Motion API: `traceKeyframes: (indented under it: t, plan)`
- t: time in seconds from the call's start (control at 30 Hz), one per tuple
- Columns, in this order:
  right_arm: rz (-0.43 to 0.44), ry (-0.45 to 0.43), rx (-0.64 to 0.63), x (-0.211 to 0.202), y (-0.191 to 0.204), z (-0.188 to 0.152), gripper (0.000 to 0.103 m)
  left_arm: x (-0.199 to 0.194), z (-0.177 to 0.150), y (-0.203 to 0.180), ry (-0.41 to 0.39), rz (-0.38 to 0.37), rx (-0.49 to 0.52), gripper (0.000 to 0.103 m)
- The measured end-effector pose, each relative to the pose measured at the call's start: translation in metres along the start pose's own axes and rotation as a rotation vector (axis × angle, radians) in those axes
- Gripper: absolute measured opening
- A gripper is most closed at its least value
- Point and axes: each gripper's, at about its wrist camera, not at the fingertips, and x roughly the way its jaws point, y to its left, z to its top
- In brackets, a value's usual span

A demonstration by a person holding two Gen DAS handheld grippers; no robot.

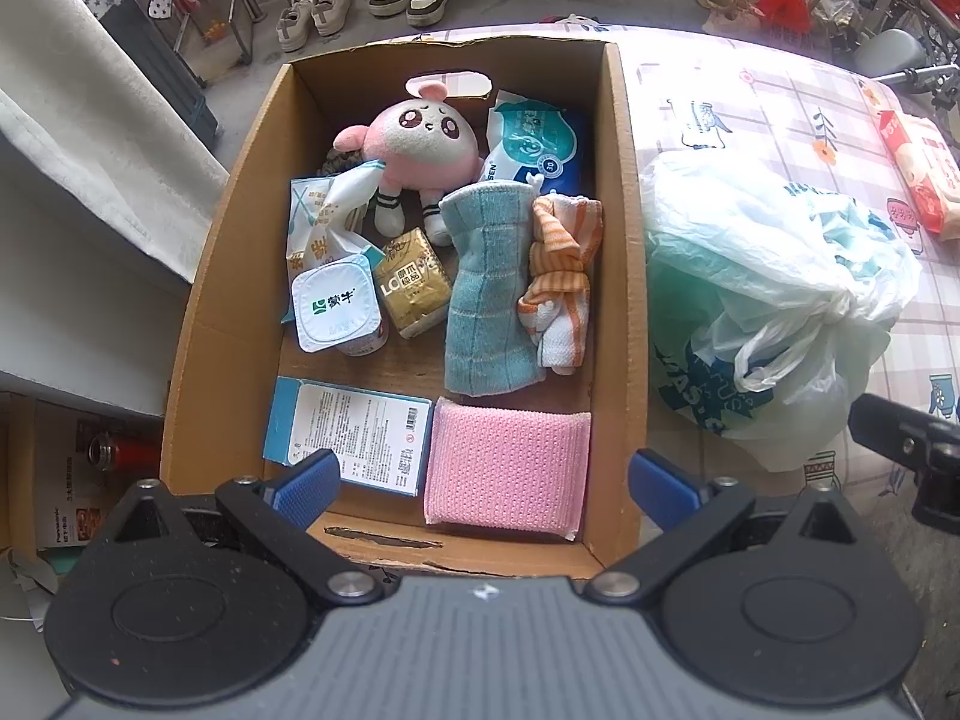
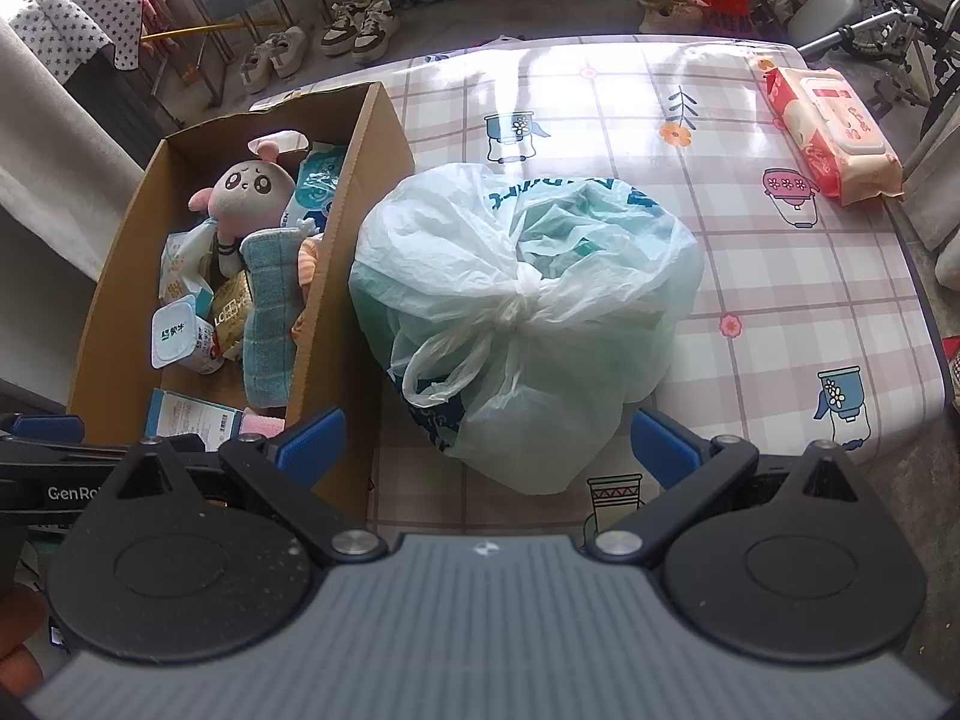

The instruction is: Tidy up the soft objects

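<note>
Both claws were spread wide and empty: the left claw [image 1: 483, 483] hung over the cardboard box [image 1: 630, 252] holding a pink plush toy [image 1: 420, 141], while the right claw [image 2: 487, 444] hung over the knotted plastic bag [image 2: 528, 312] on the bench [image 2: 780, 300], just right of the box.

Sunlit grey floor [image 2: 456, 18] with shoes [image 2: 360, 27] beyond a table in checked cloth [image 2: 780, 276].

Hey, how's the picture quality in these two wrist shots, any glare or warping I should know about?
Left wrist view: the tablecloth beyond the cardboard box is blown out, while the box contents stay evenly lit and sharp. Right wrist view: window glare streaks across the tablecloth behind the plastic bag. Both views: fisheye bending at the edges.
</note>
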Motion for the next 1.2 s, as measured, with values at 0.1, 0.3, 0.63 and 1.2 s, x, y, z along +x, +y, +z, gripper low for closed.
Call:
traceKeyframes:
  t: [0.1,0.3,0.63,1.2]
  plan:
    - [-0.003,0.002,-0.002,0.001,0.0,0.0,0.102,0.0,0.0,0.0,0.002,0.001,0.001,0.103]
    - [-0.009,0.014,-0.008,0.004,0.0,0.0,0.102,0.003,-0.001,-0.001,0.006,0.003,0.004,0.103]
    - [-0.01,0.021,-0.02,0.006,0.001,0.001,0.102,0.003,0.0,-0.002,0.004,0.003,0.005,0.103]
    - [-0.009,0.082,-0.056,0.019,0.008,-0.002,0.102,0.007,0.0,0.003,0.014,0.008,-0.001,0.103]
